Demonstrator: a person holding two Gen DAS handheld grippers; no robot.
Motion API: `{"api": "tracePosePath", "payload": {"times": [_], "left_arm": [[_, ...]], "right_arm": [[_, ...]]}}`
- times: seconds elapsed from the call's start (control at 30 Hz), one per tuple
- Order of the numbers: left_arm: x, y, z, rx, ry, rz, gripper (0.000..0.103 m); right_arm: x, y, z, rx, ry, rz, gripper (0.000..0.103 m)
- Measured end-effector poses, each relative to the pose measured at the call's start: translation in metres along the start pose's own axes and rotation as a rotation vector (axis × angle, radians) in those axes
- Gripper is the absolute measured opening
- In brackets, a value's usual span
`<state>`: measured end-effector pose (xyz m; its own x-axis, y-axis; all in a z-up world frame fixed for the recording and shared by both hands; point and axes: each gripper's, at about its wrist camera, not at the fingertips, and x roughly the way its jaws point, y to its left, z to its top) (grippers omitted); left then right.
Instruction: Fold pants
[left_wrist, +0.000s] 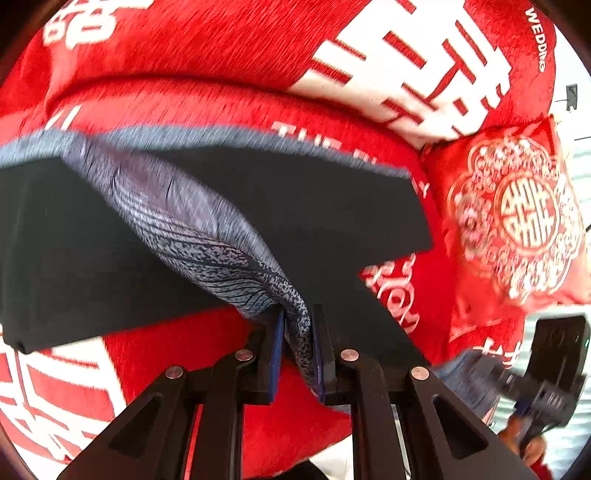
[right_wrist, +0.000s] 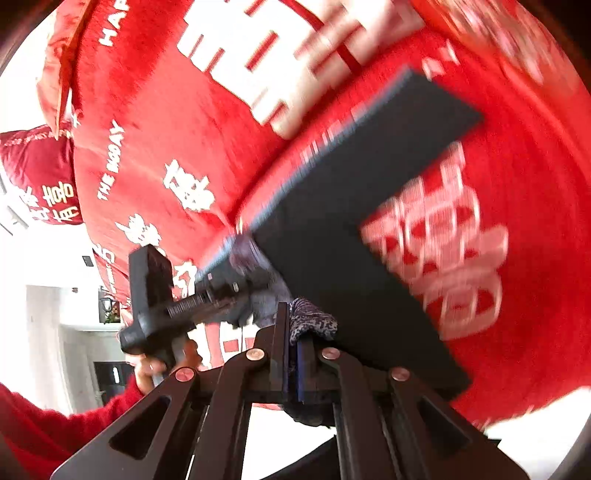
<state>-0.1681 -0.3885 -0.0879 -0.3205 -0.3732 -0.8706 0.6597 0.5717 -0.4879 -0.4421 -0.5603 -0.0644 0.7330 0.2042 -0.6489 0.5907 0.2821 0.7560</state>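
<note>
While both grippers pinch the grey patterned waistband, the pants (left_wrist: 229, 221) hang lifted over the red blanket (left_wrist: 207, 55). Left gripper (left_wrist: 299, 343): jaws nearly closed on cloth. Right gripper (right_wrist: 293, 354): jaws fully closed on a bunched edge. Beyond the jaws, 2 dark legs spread flat. Folding looks barely begun; no finished fold visible.

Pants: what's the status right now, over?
Left gripper clamped on grey waistband. Right gripper clamped too. Pants lifting off red blanket. Nothing in the way.
</note>
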Motion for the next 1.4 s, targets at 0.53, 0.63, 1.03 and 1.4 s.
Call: {"api": "tracePosePath", "payload": {"times": [0.53, 0.63, 1.03, 1.4], "left_arm": [[0.059, -0.028, 0.118, 0.088, -0.076, 0.096, 0.016], [0.071, -0.028, 0.122, 0.104, -0.053, 0.119, 0.016], [0.051, -0.024, 0.118, 0.182, -0.065, 0.284, 0.068], [0.086, 0.000, 0.078, 0.153, -0.012, 0.406, 0.068]], "right_arm": [[0.061, -0.029, 0.181, -0.156, 0.026, -0.275, 0.003], [0.080, -0.047, 0.193, -0.147, 0.062, -0.309, 0.003], [0.051, -0.034, 0.205, -0.207, -0.013, -0.406, 0.077], [0.078, -0.075, 0.191, -0.207, 0.126, -0.611, 0.016]]}}
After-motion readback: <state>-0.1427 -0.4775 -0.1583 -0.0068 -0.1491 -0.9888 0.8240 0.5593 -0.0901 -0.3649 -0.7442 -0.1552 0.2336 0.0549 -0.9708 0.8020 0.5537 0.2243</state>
